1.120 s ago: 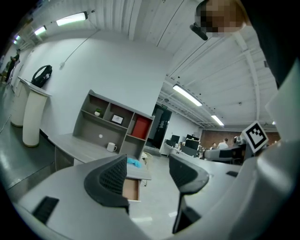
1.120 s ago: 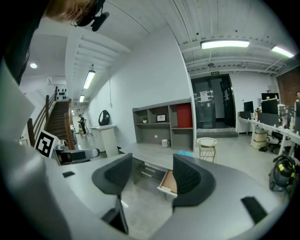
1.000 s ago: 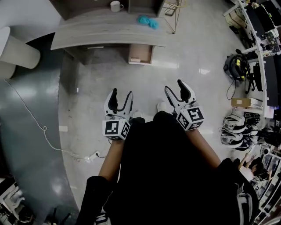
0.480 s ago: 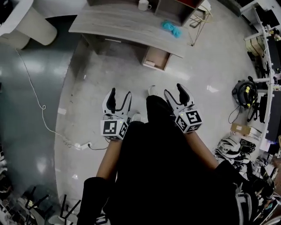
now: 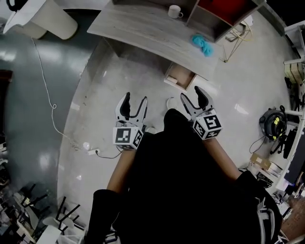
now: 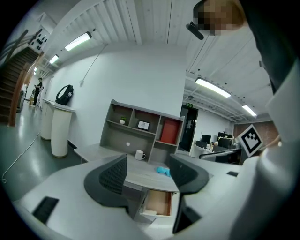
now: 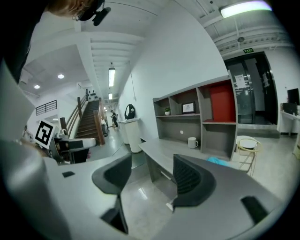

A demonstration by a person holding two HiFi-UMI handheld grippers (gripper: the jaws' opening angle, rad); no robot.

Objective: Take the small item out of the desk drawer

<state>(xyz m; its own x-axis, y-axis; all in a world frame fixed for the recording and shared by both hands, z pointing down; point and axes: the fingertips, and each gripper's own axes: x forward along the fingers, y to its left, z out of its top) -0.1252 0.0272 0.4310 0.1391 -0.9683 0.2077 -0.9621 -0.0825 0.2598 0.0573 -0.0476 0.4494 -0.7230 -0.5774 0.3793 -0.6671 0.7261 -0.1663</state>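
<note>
A grey desk [image 5: 143, 28] stands ahead, with its wooden drawer [image 5: 180, 76] pulled open under the right end. In the left gripper view the drawer [image 6: 159, 202] shows a pale patch at its front edge; I cannot tell what it is. A blue crumpled item [image 5: 203, 44] and a white mug [image 5: 175, 11] sit on the desktop. My left gripper [image 5: 134, 98] and right gripper [image 5: 190, 93] are both open and empty, held at waist height, short of the desk. The right gripper view shows the desk [image 7: 164, 157] from its left end.
A grey shelf unit with a red compartment [image 5: 228, 8] stands on the desk. A white round pedestal [image 5: 52, 24] is at the far left. A white cable [image 5: 47, 95] and a power strip [image 5: 93, 151] lie on the floor at the left. A gold wire stool [image 5: 234, 38] stands at the right.
The desk and its open drawer have come nearer and slid right in the head view as the person walks up. Both grippers keep the same open pose.
</note>
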